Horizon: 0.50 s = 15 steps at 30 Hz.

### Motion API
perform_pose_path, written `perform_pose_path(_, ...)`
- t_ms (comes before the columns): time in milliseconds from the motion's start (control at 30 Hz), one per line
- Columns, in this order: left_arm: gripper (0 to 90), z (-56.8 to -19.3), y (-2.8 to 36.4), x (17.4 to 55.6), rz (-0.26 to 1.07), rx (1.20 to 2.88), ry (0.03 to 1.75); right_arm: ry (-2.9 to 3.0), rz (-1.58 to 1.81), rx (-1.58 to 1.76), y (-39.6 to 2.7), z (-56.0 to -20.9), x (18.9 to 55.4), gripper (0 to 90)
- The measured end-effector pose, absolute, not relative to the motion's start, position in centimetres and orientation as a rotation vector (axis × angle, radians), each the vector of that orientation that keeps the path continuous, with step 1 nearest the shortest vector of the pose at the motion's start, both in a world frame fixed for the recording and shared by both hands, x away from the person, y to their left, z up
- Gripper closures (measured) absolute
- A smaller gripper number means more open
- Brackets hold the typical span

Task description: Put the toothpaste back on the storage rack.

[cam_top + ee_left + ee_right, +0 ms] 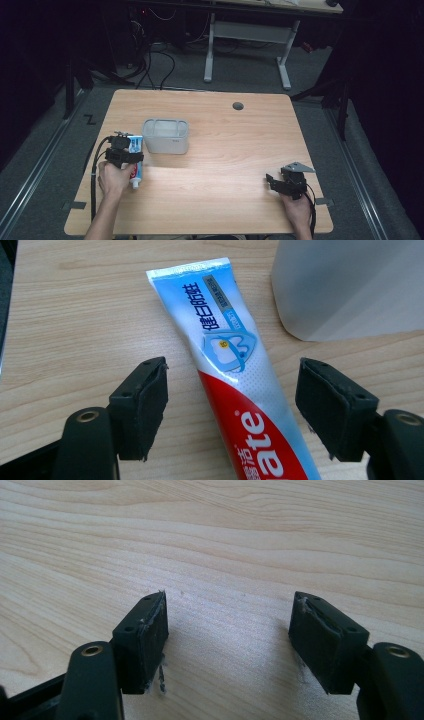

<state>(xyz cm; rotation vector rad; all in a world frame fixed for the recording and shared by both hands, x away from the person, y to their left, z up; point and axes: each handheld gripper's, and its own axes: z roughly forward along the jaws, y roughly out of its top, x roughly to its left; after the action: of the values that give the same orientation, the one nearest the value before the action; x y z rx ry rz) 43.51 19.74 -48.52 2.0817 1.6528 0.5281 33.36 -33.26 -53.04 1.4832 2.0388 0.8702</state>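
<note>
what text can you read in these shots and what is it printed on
"健白防蛀": dark blue characters on the light blue part of the toothpaste tube.
"ate": white letters on the tube's red part, the word's start cut off by the frame edge.
Small print beside the characters and on the crimped end: too small to read.
Mark on the translucent container: blurred.

3 cameras, 1 worktop (225, 150)
1 looks down from above; 2 ride low, close to the wood; high and left views share the toothpaste tube (230, 370).

Plastic tub (165, 135) blocks just beyond toothpaste tube (135, 160); table (240, 150) centre open
</note>
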Motion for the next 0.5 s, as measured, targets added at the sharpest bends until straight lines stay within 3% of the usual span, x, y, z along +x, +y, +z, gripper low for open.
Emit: perform_pose_path(500,30.4,-50.1,19.9,45.1,0.47,2.063,1.72,2.04,0.865,1.478,-33.2,-53.0,33.4,32.0)
